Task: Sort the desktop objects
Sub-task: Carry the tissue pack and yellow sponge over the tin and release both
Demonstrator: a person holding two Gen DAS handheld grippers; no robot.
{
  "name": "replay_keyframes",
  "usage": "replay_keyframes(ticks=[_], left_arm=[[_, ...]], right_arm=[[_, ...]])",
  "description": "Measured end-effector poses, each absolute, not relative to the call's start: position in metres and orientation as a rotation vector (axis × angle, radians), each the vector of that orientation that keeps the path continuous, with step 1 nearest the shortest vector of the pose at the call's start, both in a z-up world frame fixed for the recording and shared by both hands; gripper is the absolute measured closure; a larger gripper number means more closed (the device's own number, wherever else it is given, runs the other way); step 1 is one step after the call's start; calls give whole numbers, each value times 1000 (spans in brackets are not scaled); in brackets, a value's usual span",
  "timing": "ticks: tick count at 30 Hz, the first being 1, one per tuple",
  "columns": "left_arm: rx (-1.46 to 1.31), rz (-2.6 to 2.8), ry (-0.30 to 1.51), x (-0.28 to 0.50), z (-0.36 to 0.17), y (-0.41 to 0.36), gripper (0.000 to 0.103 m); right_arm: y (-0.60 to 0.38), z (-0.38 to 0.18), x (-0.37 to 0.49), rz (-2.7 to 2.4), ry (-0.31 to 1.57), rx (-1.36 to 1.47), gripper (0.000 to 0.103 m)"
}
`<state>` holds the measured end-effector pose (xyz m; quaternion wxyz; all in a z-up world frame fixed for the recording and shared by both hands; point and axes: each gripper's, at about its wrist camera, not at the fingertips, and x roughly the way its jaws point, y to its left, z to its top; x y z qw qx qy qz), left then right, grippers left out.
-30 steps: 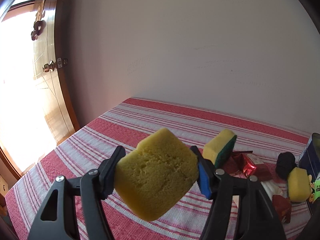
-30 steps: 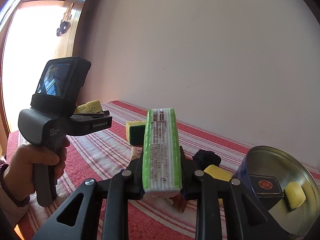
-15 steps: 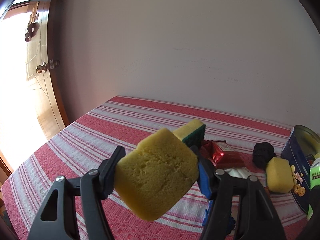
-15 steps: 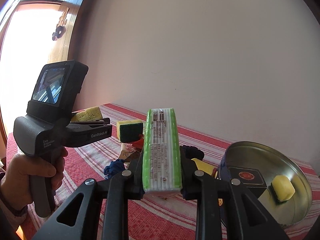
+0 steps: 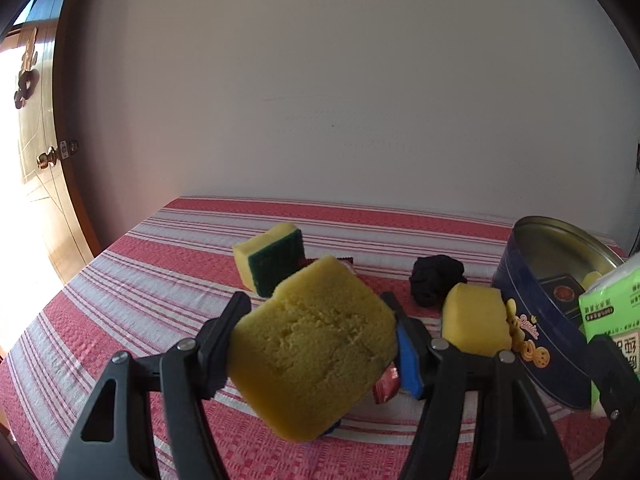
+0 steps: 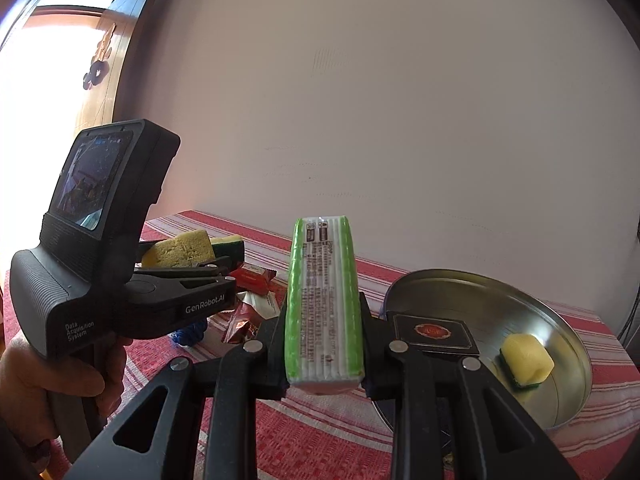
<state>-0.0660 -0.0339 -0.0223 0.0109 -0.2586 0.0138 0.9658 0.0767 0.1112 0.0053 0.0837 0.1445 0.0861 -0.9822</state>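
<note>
Left gripper (image 5: 316,344) clenches a yellow sponge (image 5: 314,360) above the clutter, tin (image 5: 556,344) lying to its right; right gripper (image 6: 324,356) pinches a green tissue pack (image 6: 324,304) upright, long axis vertical, tin just right of it and nearer this hand. Tin's open mouth faces the grippers, a small sponge (image 6: 526,360) already inside. Red-striped cloth covers the tabletop (image 5: 120,292), bare white wall (image 5: 340,100) behind, wooden door (image 5: 40,152) at left.

Bright daylight pours in from the left, where the doorway (image 6: 36,92) is washed out to pure white. The wall (image 5: 340,100) is lit softly and evenly. Both pictures bend at the edges, with dark rounded corners. The sponge (image 5: 312,344) right up close looks a bit fuzzy. Things farther back look sharp.
</note>
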Motion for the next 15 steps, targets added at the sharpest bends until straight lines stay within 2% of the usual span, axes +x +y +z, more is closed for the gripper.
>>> replay_keyframes(ticks=[15], left_arm=[[-729,2894,156,-45,-6,43,37]], right_arm=[[181,12,92,-3081,136,415,75]])
